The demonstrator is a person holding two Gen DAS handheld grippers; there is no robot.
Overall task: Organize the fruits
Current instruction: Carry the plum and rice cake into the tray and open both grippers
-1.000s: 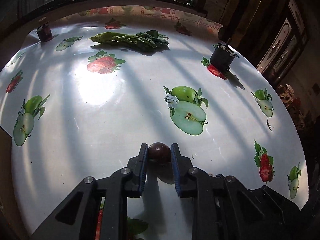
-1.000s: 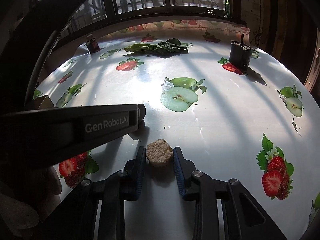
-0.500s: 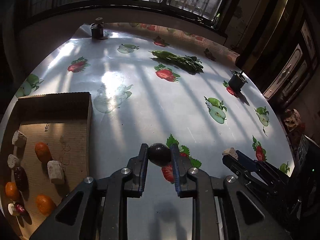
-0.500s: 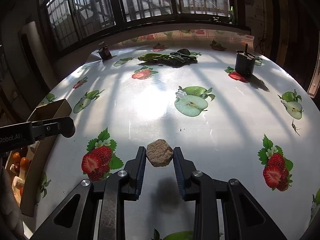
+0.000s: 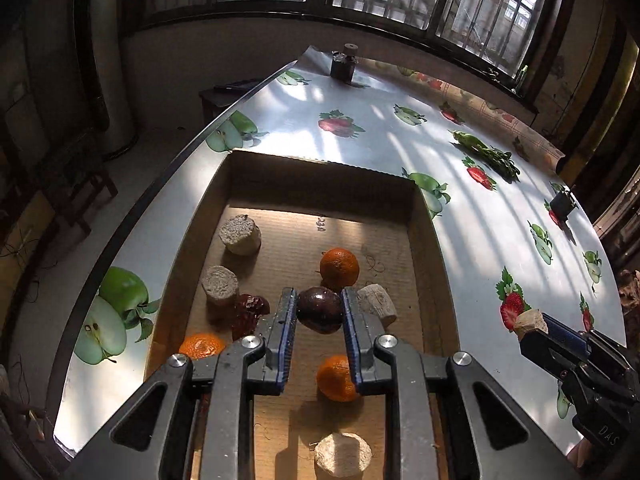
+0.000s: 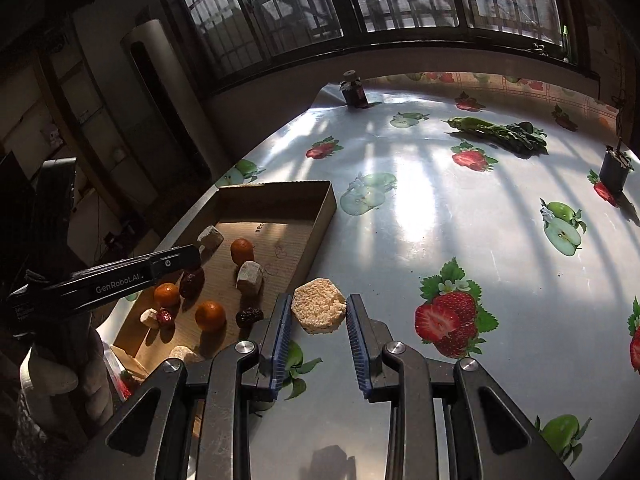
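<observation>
My left gripper (image 5: pixel 318 308) is shut on a dark purple round fruit (image 5: pixel 320 309) and holds it over the cardboard tray (image 5: pixel 430 276). In the tray lie tangerines (image 5: pixel 339 265), pale cut chunks (image 5: pixel 240 234) and dark red dates (image 5: pixel 250 310). My right gripper (image 6: pixel 318 312) is shut on a pale beige hexagonal chunk (image 6: pixel 318 310) above the table, just right of the tray (image 6: pixel 316 232). It also shows in the left wrist view (image 5: pixel 530 322). The left gripper shows in the right wrist view (image 6: pixel 188 256) over the tray.
The table (image 6: pixel 440 216) has a glossy cloth printed with apples and strawberries. A bunch of green leaves (image 6: pixel 496 132) lies at the far side. Two small dark pots (image 6: pixel 614 170) (image 6: pixel 354 90) stand near the edges. The table's left edge drops to the floor.
My left gripper has carried the dark fruit left from the bare table to over the tray. My right gripper has moved left with the beige chunk toward the tray.
</observation>
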